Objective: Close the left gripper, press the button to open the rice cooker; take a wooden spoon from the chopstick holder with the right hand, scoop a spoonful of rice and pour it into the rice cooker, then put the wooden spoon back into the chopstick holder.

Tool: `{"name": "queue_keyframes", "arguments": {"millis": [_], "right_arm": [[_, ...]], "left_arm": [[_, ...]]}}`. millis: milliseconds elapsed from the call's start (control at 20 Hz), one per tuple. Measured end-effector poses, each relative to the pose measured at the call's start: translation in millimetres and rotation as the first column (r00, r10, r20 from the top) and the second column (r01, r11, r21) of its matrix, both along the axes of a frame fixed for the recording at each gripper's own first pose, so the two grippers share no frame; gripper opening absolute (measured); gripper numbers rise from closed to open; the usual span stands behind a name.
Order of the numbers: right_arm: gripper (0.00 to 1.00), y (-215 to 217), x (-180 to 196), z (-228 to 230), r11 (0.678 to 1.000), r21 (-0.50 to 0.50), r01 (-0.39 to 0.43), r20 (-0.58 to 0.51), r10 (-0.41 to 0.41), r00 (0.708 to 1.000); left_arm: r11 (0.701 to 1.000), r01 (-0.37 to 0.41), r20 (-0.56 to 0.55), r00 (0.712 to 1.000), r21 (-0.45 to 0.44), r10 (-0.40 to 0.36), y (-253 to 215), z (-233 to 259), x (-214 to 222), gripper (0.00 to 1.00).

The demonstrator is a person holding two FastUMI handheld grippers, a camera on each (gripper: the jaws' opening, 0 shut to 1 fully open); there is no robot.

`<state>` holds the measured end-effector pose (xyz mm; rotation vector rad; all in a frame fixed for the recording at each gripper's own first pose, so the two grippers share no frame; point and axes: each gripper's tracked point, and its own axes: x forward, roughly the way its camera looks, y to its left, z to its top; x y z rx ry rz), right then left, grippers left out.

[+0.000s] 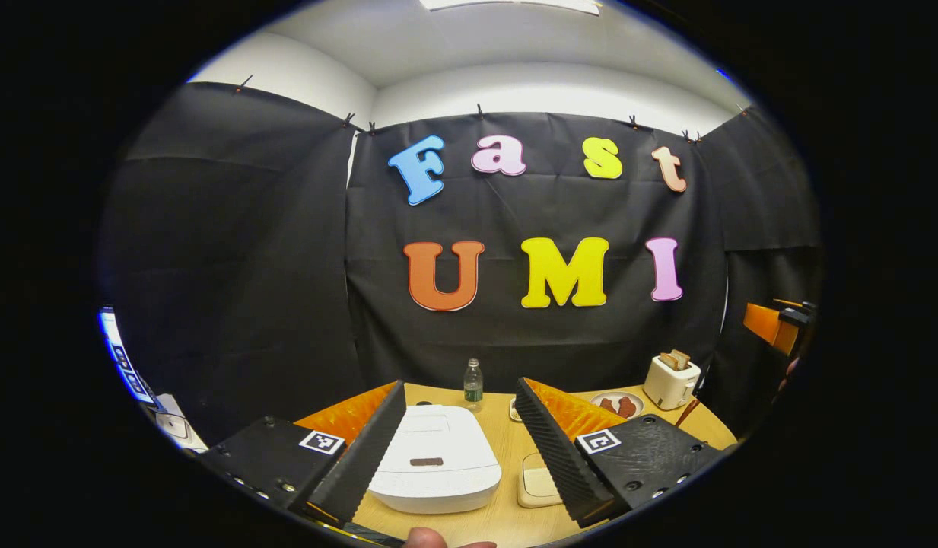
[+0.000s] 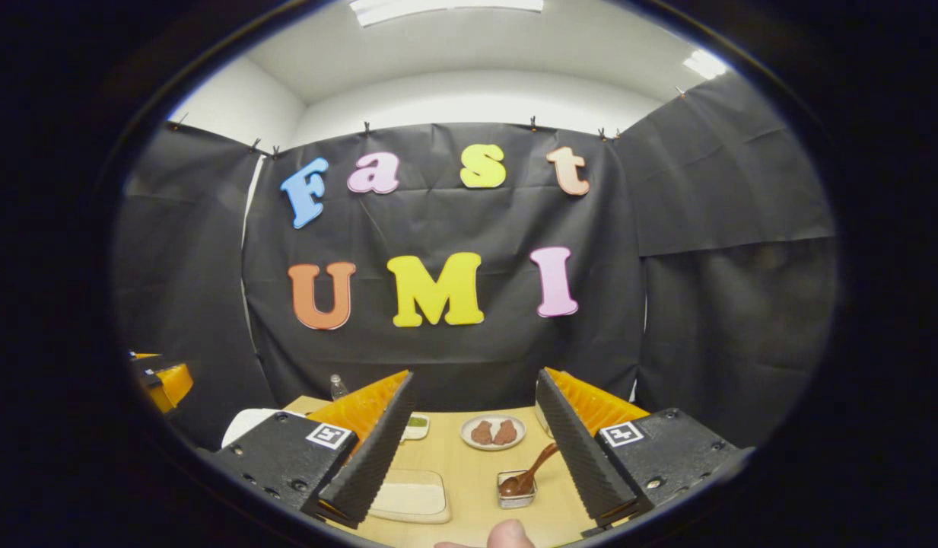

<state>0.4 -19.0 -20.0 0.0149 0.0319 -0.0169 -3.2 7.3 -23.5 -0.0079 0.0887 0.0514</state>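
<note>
Beyond the rice cooker [image 1: 435, 459], lid down, the wooden spoon [image 2: 531, 469] sits in its holder [image 2: 516, 489]; both the left gripper [image 1: 461, 449] and right gripper [image 2: 472, 449] hover released, so pressing the button with 2 spread fingers would likely straddle or slip off it.

Right gripper [image 2: 469, 445], jaws apart, poised above tabletop [image 2: 469, 476]; wooden spoon [image 2: 531, 470] leaning in chopstick holder [image 2: 516, 491].

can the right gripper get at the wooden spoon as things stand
Probably yes. The right gripper is open and holds nothing, and the wooden spoon leans out of its small holder just ahead between the fingers, with nothing standing in between.
</note>
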Motion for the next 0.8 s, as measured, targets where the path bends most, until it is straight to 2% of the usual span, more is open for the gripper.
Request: {"name": "queue_keyframes", "arguments": {"millis": [50,100,200,250,300,350,400,450,500,550,600,650,750,800], "right_arm": [[0.97,-2,1,-1,1.000,0.001,0.003,-0.001,-0.003,1.000],[0.97,-3,3,-3,1.000,-0.001,0.005,-0.006,-0.005,1.000],[0.97,-4,4,-9,1.000,-0.003,0.006,-0.017,-0.006,1.000],[0.97,-5,5,-11,1.000,-0.003,0.005,-0.022,-0.005,1.000],[1.00,-7,6,-14,1.000,-0.005,0.006,-0.026,-0.006,1.000],[1.00,-8,7,-16,1.000,-0.007,0.006,-0.030,-0.006,1.000],[0.97,-10,8,-19,1.000,-0.009,0.006,-0.035,-0.006,0.999],[1.00,-11,11,-22,1.000,-0.013,0.005,-0.042,-0.005,0.999],[1.00,-13,13,-25,1.000,-0.016,0.005,-0.047,-0.005,0.999],[1.00,-16,17,-28,1.000,-0.017,0.007,-0.053,-0.008,0.999],[1.00,-17,20,-31,1.000,-0.016,0.007,-0.060,-0.007,0.998],[1.00,-18,24,-34,1.000,-0.011,0.008,-0.068,-0.009,0.998],[0.97,-22,31,-39,1.000,-0.002,0.012,-0.079,-0.012,0.997],[0.97,-24,35,-42,1.000,0.001,0.014,-0.084,-0.014,0.996]], "left_arm": [[1.000,-0.003,-0.014,1.000,-0.002,0.003,0,-4,2,0.95],[1.000,-0.003,-0.030,1.000,-0.005,0.003,-1,-9,3,0.87],[1.000,0.002,-0.077,0.997,-0.002,-0.003,-1,-21,6,0.87],[1.000,0.007,-0.107,0.994,-0.002,-0.007,1,-29,7,0.95],[1.000,0.015,-0.141,0.990,-0.007,-0.016,1,-38,9,0.95],[1.000,0.013,-0.171,0.985,-0.015,-0.015,3,-45,10,0.90],[0.999,0.017,-0.202,0.979,-0.027,-0.022,5,-52,12,0.60],[0.999,0.012,-0.226,0.974,-0.032,-0.019,7,-58,13,0.57],[1.000,-0.009,-0.244,0.970,-0.024,0.002,15,-63,16,0.41],[0.999,-0.027,-0.265,0.964,-0.021,0.020,22,-69,20,0.32],[0.999,-0.035,-0.289,0.957,-0.032,0.024,25,-74,21,0.11],[0.998,-0.035,-0.314,0.949,-0.056,0.016,26,-81,25,0.04],[0.996,-0.033,-0.378,0.926,-0.082,-0.001,28,-95,31,0.04],[0.996,-0.023,-0.405,0.914,-0.091,-0.016,33,-101,32,0.00]]}}
